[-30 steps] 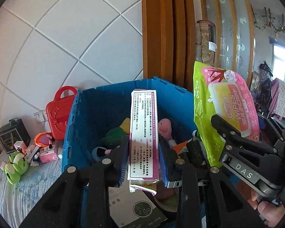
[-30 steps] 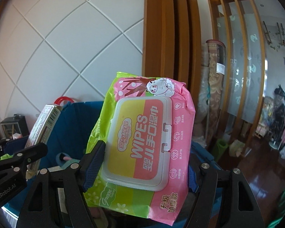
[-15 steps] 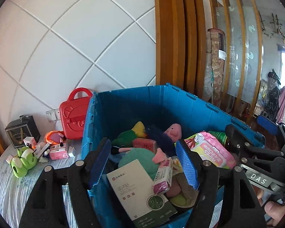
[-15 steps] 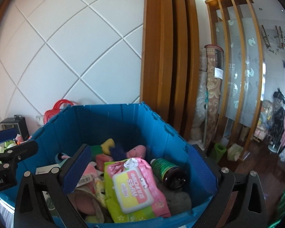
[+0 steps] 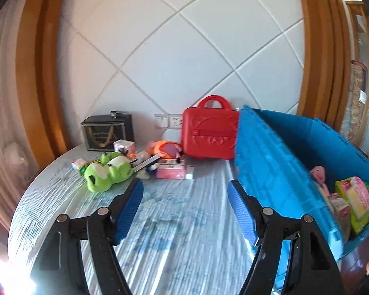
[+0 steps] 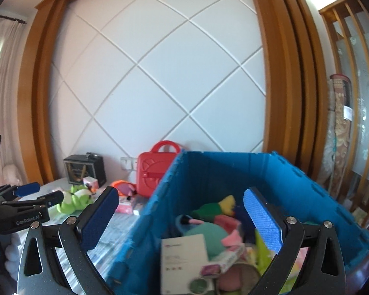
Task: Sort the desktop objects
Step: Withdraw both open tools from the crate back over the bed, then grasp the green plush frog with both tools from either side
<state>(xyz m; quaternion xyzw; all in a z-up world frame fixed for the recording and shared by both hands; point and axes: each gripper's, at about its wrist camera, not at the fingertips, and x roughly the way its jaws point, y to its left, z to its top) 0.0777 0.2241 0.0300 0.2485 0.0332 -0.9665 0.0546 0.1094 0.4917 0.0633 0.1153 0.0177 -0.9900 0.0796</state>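
Note:
A blue storage bin point(image 5: 270, 157) stands at the table's right side, holding plush toys, a white booklet point(image 6: 183, 258) and a pack of wipes point(image 5: 358, 200). My left gripper point(image 5: 185, 209) is open and empty over the striped tablecloth, left of the bin. My right gripper point(image 6: 180, 217) is open and empty above the bin's point(image 6: 233, 172) near left corner. A green frog plush point(image 5: 107, 172), a pink box point(image 5: 171, 170) and small items lie at the back of the table.
A red toy case point(image 5: 210, 130) stands against the wall beside the bin. A black gift bag point(image 5: 107, 131) stands further left. The round table's edge point(image 5: 24, 211) curves down the left. The left gripper also shows in the right wrist view point(image 6: 27, 202).
Both grippers let go of their loads: the box and the wipes now lie in the bin. The left gripper has swung left toward the table's items. The right gripper has drawn back.

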